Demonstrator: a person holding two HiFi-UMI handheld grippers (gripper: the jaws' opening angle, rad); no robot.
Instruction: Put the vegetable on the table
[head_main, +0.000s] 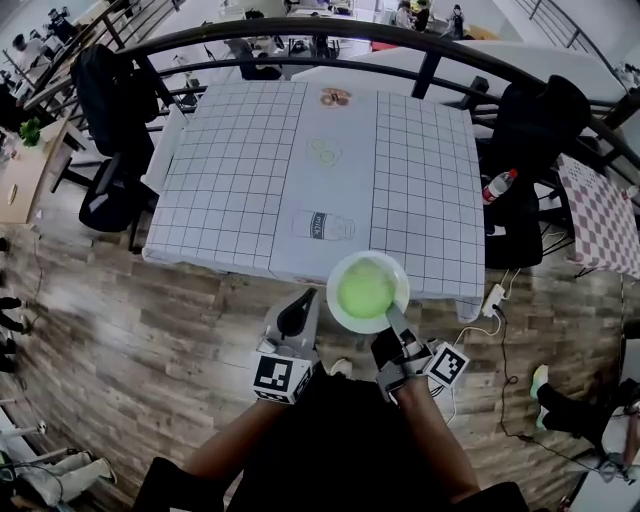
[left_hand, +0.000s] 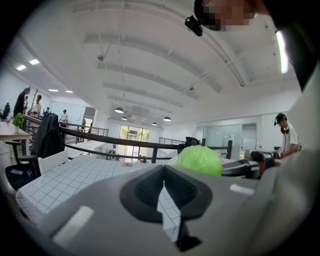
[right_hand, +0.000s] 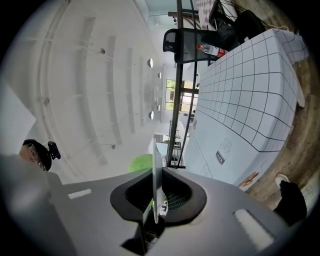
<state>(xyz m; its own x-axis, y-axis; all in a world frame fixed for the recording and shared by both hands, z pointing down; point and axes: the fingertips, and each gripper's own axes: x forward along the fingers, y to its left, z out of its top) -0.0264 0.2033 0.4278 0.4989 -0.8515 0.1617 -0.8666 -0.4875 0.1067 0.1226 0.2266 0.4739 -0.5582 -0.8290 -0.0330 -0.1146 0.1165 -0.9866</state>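
Right gripper (right_hand: 156, 194): jaws pressed onto the rim of a white plate (head_main: 337, 303), seen edge-on between the pads. Plate contents: one round green vegetable (head_main: 365, 288), resting at the centre. Left gripper (left_hand: 164, 193): jaws pressed together, nothing between them, just left of the plate. In the head view the plate overlaps the near edge of the grid-cloth table (head_main: 240, 170), above the wood floor (head_main: 150, 320).
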